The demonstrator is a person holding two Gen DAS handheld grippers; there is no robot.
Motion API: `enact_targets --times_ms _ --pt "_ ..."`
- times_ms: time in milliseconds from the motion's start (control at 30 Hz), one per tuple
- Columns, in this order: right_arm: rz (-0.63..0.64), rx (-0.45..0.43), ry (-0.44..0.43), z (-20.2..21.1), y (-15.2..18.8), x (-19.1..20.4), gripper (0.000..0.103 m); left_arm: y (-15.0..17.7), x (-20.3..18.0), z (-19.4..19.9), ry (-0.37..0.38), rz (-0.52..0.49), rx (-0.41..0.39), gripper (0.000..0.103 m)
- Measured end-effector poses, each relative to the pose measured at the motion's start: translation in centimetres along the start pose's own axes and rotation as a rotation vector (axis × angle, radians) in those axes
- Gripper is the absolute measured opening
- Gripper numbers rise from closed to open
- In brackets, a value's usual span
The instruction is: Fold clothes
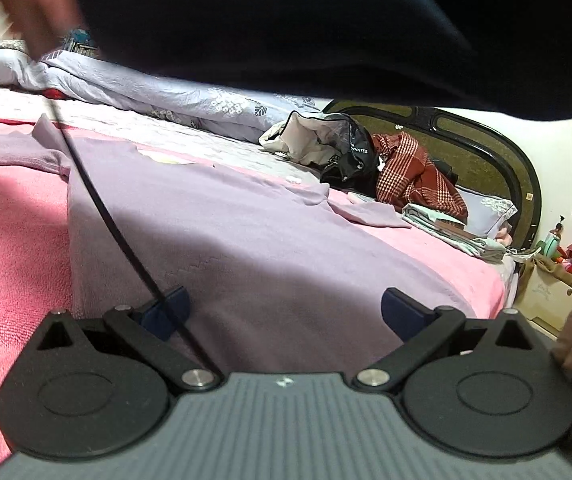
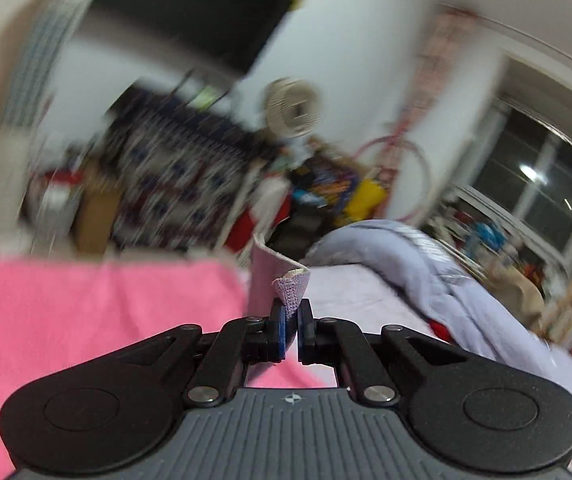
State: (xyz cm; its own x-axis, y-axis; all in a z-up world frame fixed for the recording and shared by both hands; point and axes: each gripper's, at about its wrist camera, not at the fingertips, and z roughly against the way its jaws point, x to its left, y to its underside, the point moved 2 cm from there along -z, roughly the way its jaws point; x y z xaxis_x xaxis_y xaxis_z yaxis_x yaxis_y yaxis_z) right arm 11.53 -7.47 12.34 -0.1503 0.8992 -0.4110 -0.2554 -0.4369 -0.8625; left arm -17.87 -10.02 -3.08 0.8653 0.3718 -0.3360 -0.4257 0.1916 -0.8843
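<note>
Folding had barely started tbh. The right tool (image 2: 290,316) was clamped on a corner of the soft lilac knit top (image 2: 292,290), lifting it. Most of it lay flat on the pink bed cover (image 1: 9,220), ahead of the left tool (image 1: 286,312), which gaped empty.

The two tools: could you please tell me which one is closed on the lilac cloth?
The right tool: its jaws pinch a fold of the lilac knit garment. The left tool stands wide open above the cloth, gripping nothing.
</note>
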Motion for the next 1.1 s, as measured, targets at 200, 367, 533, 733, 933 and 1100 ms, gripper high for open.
enact_targets --times_ms 200,367,533,733,933,1100 --pt "-0.162 0.021 0.216 7.9 1.5 -12.5 0.007 0.0 0.1 0.6 -0.009 -0.003 0.005 0.102" --pt "-0.232 0.201 0.393 13.5 9.0 -19.3 0.007 0.2 0.5 1.6 -0.027 -0.018 0.009 0.102" --pt "-0.291 0.366 0.45 15.0 17.1 -21.0 0.007 0.3 0.2 1.5 -0.039 -0.032 0.01 0.102" --pt "-0.39 0.426 0.418 14.3 21.2 -21.9 0.007 0.6 0.4 2.3 -0.046 -0.047 0.005 0.102" --pt "-0.388 0.181 0.406 18.9 15.0 -23.9 0.007 0.8 0.7 2.7 -0.041 -0.041 -0.002 0.102" --pt "-0.443 0.378 0.415 20.0 23.2 -24.0 0.007 0.9 0.7 2.7 -0.045 -0.047 -0.001 0.102"
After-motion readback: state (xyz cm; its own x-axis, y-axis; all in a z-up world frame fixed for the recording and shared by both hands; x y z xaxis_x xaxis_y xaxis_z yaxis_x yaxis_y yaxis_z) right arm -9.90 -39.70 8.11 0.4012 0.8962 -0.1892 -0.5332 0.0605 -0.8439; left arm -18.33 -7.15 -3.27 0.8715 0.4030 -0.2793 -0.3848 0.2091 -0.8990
